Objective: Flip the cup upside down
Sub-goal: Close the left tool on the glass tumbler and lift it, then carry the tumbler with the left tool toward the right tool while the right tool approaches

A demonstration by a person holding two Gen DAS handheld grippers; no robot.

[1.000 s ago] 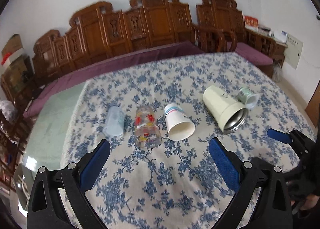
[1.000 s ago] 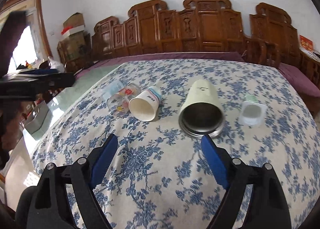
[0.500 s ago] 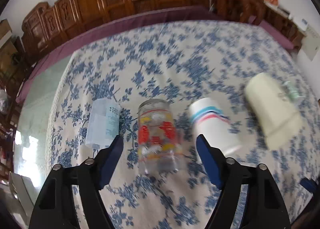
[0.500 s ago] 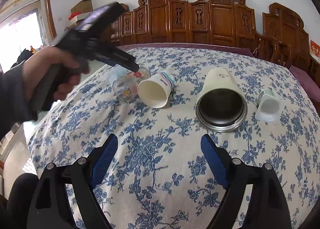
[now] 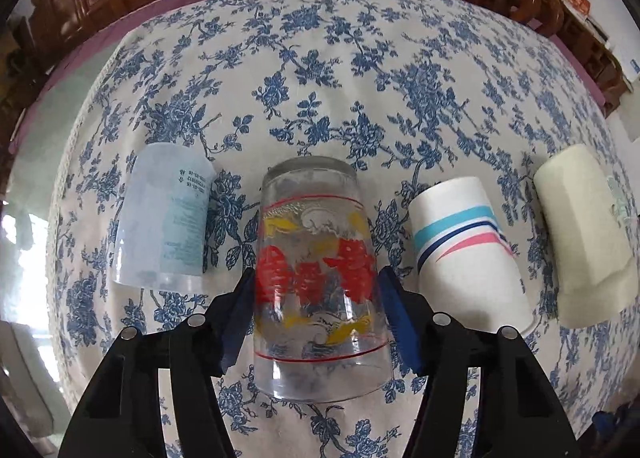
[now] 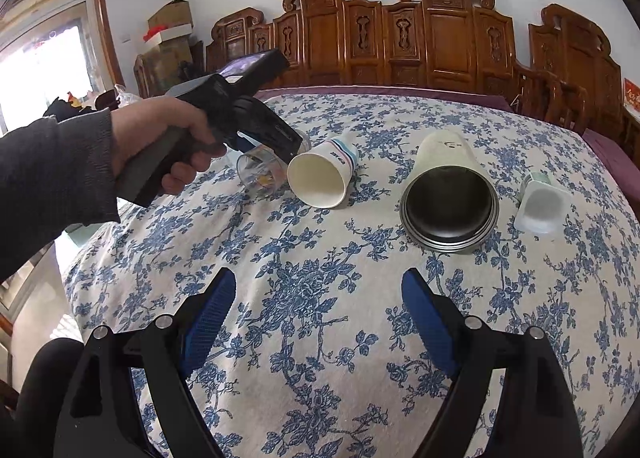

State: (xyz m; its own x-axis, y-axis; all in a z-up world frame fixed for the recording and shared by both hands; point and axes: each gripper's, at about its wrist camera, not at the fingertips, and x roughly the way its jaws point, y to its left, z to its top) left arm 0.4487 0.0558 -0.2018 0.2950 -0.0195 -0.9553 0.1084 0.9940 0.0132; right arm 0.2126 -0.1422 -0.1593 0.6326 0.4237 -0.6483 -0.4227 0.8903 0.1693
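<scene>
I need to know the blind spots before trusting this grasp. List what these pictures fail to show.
- Pad contact: in the left wrist view the left gripper brackets the printed glass, but touching or a slight gap cannot be told.
- Printed glass in the right wrist view: mostly hidden by the left gripper and the paper cup.
- Cream tumbler: mouth cut off at the left view's edge.
- Clear plastic cup: hidden in the right wrist view.
</scene>
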